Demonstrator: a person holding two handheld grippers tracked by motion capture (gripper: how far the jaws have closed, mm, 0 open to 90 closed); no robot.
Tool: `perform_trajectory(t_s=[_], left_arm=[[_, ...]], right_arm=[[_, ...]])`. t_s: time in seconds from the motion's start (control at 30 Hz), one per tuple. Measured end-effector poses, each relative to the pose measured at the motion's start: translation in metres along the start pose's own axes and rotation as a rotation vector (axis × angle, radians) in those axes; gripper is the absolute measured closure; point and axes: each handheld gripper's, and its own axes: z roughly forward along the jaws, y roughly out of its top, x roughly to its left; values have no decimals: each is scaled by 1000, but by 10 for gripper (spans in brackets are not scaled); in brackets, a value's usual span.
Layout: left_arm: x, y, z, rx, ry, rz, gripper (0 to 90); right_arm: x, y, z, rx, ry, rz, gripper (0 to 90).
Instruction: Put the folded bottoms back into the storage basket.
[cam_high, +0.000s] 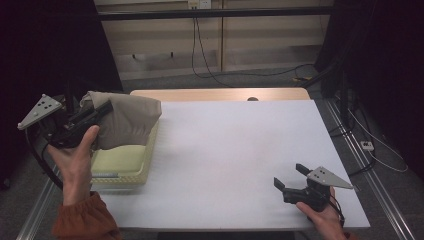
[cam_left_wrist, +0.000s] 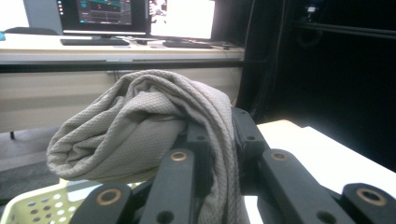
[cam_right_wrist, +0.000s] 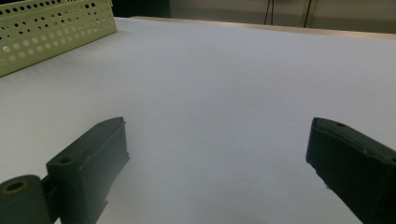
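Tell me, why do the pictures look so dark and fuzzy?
High view: room edges fall into black, the white table sheet is evenly lit. Left gripper view: bright monitors glare, the grey-beige knitted cloth looks sharp. Right gripper view: the near tool is blurred.

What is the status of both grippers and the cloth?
Left gripper shut on beige cloth, above the basket. Right gripper open, empty. White table ahead unobstructed.
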Motion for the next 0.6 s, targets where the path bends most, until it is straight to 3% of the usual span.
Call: perform_trajectory(t_s=[0.33, 0.6], left_arm=[[15, -4, -5, 24, 15, -22, 802], [24, -12, 1, 64, 32, -42, 802]], right_arm=[[0, 0, 0, -1, 1, 2, 49], [0, 0, 0, -1, 5, -4, 49]])
